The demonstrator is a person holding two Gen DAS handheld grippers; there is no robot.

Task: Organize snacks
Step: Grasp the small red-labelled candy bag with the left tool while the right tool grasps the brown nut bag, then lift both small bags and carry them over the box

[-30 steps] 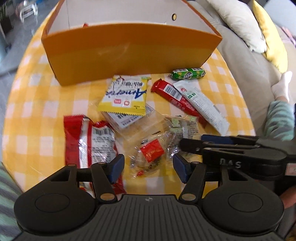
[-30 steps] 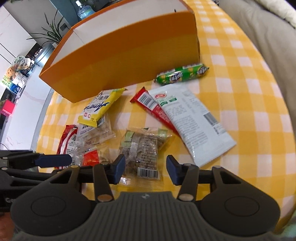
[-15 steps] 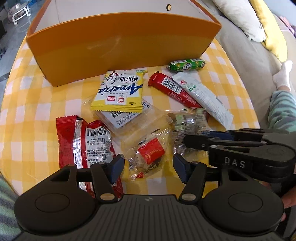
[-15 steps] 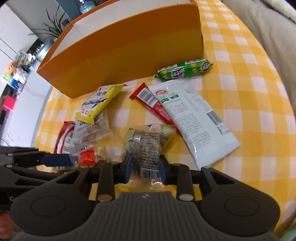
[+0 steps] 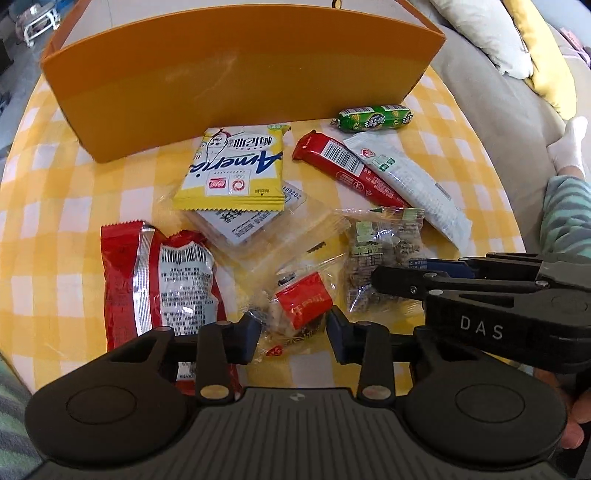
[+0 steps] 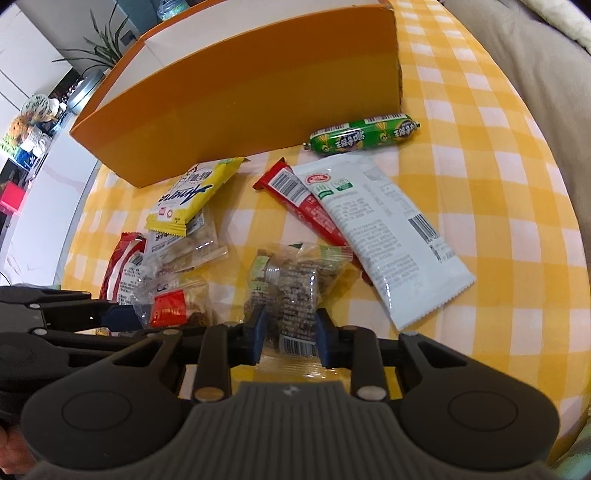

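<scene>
Snack packets lie on a yellow checked tablecloth in front of an orange box. My left gripper is closing, and its pads press a clear packet with a red label. My right gripper is also closing, with its pads pressing a clear packet of brown grain cakes. Both packets rest on the cloth. The right gripper's fingers reach in from the right in the left wrist view. Beyond lie a yellow packet, a red bar, a white packet and a green sausage.
A red foil bag lies left of my left gripper, and a clear packet with a white label sits under the yellow one. A grey sofa with cushions and a person's sock border the table on the right.
Both grippers' jaws have narrowed: the right closed onto the brown grain cake packet first, then the left onto the red-label packet. The hands have hardly moved.
</scene>
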